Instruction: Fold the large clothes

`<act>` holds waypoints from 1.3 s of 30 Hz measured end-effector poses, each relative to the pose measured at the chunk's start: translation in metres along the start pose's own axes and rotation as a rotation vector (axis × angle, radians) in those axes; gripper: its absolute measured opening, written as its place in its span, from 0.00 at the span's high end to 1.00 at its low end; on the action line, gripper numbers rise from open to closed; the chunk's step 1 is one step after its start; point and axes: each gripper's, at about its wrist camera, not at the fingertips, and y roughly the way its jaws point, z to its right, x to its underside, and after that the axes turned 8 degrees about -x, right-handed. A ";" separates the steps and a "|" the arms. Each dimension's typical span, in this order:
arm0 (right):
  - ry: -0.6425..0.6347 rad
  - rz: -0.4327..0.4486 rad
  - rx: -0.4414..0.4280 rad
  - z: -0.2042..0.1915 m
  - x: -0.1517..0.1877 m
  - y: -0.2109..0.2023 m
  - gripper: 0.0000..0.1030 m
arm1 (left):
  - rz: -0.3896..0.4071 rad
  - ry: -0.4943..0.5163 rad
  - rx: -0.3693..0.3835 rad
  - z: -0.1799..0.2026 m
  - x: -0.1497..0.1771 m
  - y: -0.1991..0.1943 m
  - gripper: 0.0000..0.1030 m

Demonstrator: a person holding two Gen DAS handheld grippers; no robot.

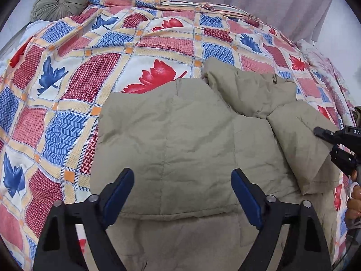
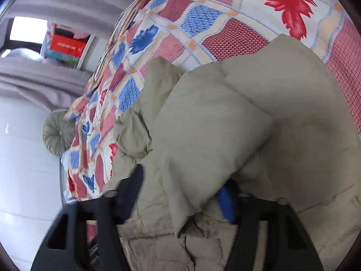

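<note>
A khaki padded jacket point(image 1: 180, 135) lies on a bed with a red, blue and cream leaf-print cover point(image 1: 67, 67). One sleeve is folded in across its right side. My left gripper point(image 1: 182, 176) hangs open over the jacket's near hem, and its blue pads touch nothing. At the right edge, my right gripper point(image 1: 325, 143) is at the folded sleeve. In the blurred right wrist view, a thick fold of the jacket point(image 2: 214, 124) fills the space between the fingers of the right gripper point(image 2: 180, 194). That fold hides part of the blue pad.
A round olive cushion point(image 1: 59, 0) rests at the bed's far left corner. A pale pink curtain point(image 1: 259, 4) hangs behind the bed. A hand point(image 1: 354, 198) shows at the right edge. A shelf holding a red box point(image 2: 67, 45) stands beyond the bed.
</note>
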 end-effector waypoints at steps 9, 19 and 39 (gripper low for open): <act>-0.536 -0.231 0.052 -0.106 0.067 0.073 0.90 | -0.004 -0.102 0.138 -0.026 -0.007 -0.005 0.15; -0.662 -0.400 0.163 -0.088 0.125 0.075 0.26 | -0.073 -0.117 0.332 0.003 -0.007 0.012 0.15; -0.467 -0.061 0.508 0.040 0.016 -0.058 0.91 | -0.136 -0.009 0.187 0.051 -0.021 0.061 0.90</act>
